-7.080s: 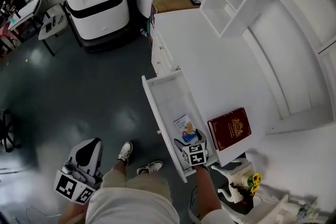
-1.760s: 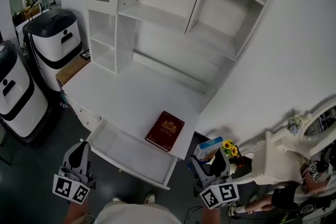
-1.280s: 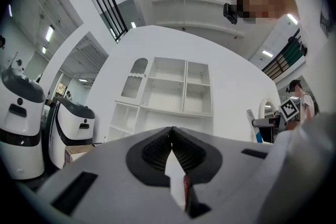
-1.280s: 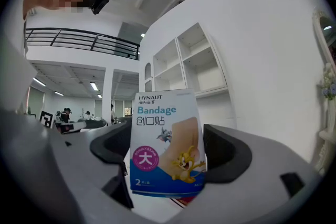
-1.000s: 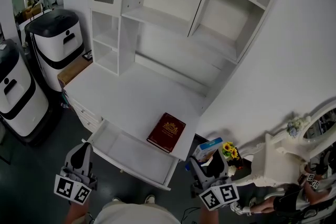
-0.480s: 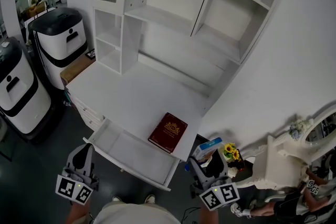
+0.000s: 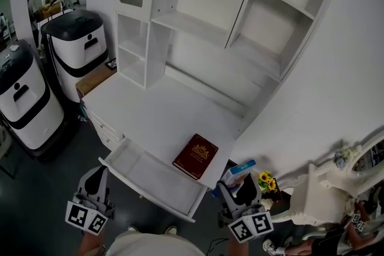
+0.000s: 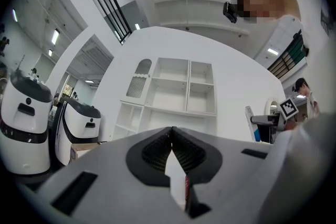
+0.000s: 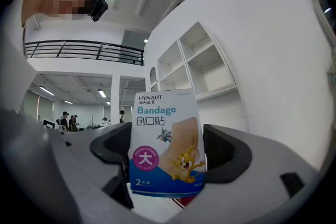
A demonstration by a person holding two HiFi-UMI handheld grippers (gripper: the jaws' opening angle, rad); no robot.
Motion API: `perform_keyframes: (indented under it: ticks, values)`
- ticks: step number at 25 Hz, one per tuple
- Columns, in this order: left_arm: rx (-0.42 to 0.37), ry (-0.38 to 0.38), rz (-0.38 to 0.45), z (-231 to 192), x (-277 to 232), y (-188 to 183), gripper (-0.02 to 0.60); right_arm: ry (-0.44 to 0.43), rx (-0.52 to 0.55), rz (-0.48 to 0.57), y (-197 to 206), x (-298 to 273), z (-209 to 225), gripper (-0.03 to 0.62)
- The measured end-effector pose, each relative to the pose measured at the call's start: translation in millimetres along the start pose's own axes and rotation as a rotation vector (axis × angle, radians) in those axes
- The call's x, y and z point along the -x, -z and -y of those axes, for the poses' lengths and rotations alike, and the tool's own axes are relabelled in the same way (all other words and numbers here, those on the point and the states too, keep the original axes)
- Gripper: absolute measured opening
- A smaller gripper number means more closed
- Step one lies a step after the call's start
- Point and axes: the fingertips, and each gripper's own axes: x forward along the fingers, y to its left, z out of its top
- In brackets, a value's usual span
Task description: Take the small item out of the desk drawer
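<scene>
One item out: right gripper holds bandage box clear of drawer; left gripper closed. Next: set down.

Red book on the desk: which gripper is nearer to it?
Right. The right gripper, shut on the bandage box, is just off the desk edge beside the red book. The left gripper is farther off, at the other end of the open drawer.

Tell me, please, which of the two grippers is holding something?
The right gripper, clamped on the blue-and-white bandage box; the left gripper is shut and empty.
</scene>
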Motion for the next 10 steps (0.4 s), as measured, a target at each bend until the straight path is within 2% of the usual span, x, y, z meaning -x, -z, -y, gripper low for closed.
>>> perform_keyframes:
  ticks: [10]
  values:
    - [-0.001,-0.028,0.000,-2.9,4.4,3.3,0.015,-0.030,0.014,-0.003,0.8,-10.2,-2.0,0.439]
